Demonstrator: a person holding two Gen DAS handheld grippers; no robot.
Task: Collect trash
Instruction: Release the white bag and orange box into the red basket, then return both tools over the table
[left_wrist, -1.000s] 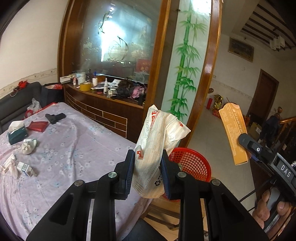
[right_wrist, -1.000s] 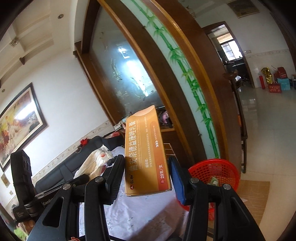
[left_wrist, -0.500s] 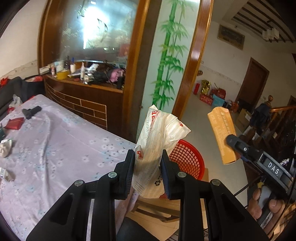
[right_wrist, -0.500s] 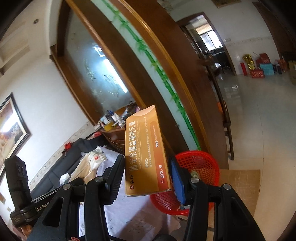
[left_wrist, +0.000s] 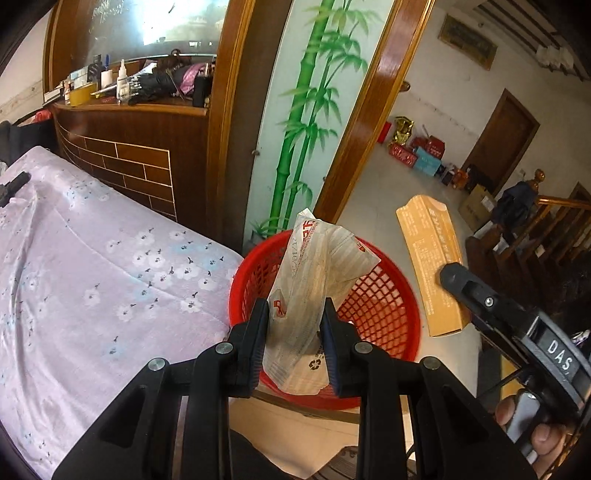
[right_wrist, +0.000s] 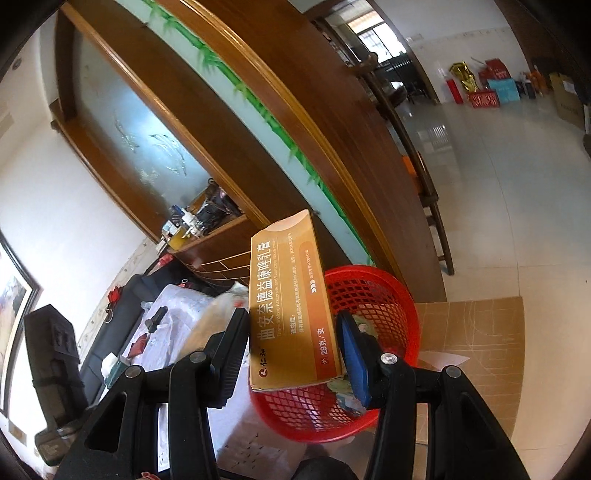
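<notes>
One round red plastic mesh basket (left_wrist: 388, 306), one crumpled white plastic bag (left_wrist: 314, 280), one long orange cardboard box (right_wrist: 291, 314), two black grippers.

Red mesh basket (left_wrist: 384, 306) behind a white crumpled plastic bag (left_wrist: 314, 280) printed in red, with a grey recycling mark. Orange-gold carton (right_wrist: 291, 314) lettered in white Chinese characters, between black fingers with blue pads (right_wrist: 354, 354). Lilac tablecloth (left_wrist: 92, 280) scattered with white blossoms; pale panel (left_wrist: 306, 110) painted with green bamboo, framed in brown wood.
</notes>
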